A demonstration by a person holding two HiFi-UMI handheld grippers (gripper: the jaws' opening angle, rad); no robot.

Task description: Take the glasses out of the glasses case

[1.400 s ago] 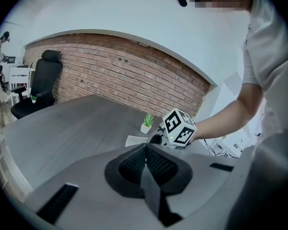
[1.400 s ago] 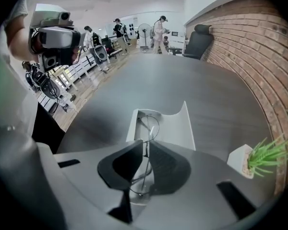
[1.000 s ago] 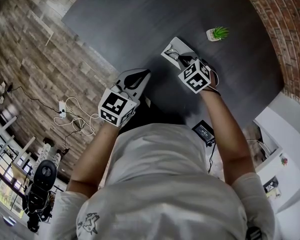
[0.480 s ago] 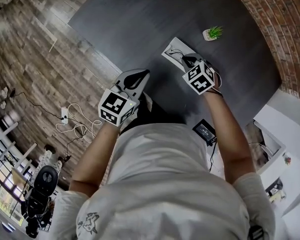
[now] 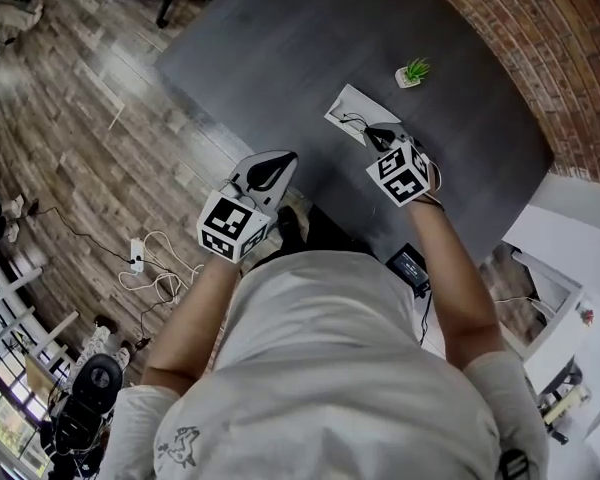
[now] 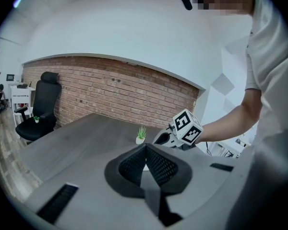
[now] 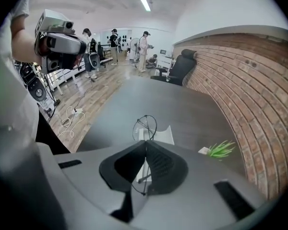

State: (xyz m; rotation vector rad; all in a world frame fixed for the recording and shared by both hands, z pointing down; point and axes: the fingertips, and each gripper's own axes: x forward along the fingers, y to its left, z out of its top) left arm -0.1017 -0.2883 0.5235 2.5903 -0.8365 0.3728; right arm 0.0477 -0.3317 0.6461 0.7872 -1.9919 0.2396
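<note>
The white glasses case (image 5: 348,106) lies open on the dark table (image 5: 280,38). In the right gripper view the case (image 7: 159,134) sits below the jaws. My right gripper (image 7: 145,146) is shut on the thin wire glasses (image 7: 145,126); one round lens rim sticks out past the tips, above the case. In the head view the right gripper (image 5: 377,136) hangs over the case's near end, with the glasses (image 5: 353,121) as faint dark wire. My left gripper (image 5: 278,158) is off the table's near edge, shut with nothing in it, and in its own view the left gripper (image 6: 145,147) points at the right gripper's marker cube (image 6: 186,127).
A small potted plant (image 5: 412,72) stands beyond the case near the brick wall (image 5: 540,58). A dark device (image 5: 408,265) lies at the table's near right edge. Cables and a power strip (image 5: 138,255) lie on the wooden floor. An office chair (image 7: 180,67) and people stand far off.
Both grippers have risen. The right one has lifted the glasses up off the case. The left one has stayed shut beside the table edge.
</note>
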